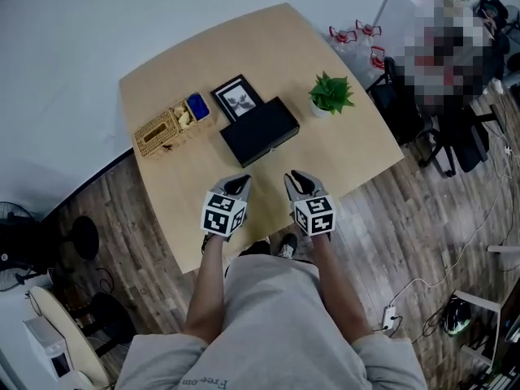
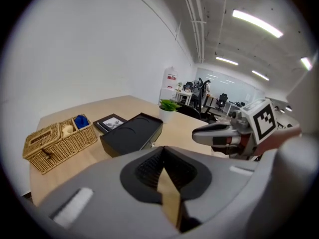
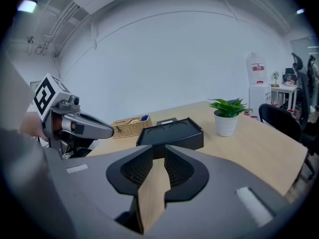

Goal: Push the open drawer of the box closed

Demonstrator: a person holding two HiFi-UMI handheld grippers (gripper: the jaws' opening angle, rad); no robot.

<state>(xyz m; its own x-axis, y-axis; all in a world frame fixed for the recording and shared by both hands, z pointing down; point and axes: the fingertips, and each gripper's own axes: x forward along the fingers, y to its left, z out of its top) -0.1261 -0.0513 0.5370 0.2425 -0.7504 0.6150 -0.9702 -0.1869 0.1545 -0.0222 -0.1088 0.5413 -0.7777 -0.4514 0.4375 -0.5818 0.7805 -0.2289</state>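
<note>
Holding the left gripper and right gripper side by side just over the near edge of the table, both aimed at its middle. Left jaws together at the tips. Right jaws almost as close, with only a thin slit showing. Nothing caught in either.

Straight ahead at the table's centre, apart from both: the box, black and flat. Long axis lying across the line of approach, slanting from near-left to far-right. One long side turned toward the grippers, with a small metal fitting on it in the left gripper view. Hard to tell from here how far out the drawer stands. About equally near to either gripper.

Only bare wood between tips and box, so nothing in the way. Just beside the box's far side, a frame. Toward the left edge, a basket. Toward the right edge and clear of the box, a plant.

Probably calls for a forward push with the tips square on the drawer front. Some risk of sliding the whole box back against the frame instead of shutting it.
</note>
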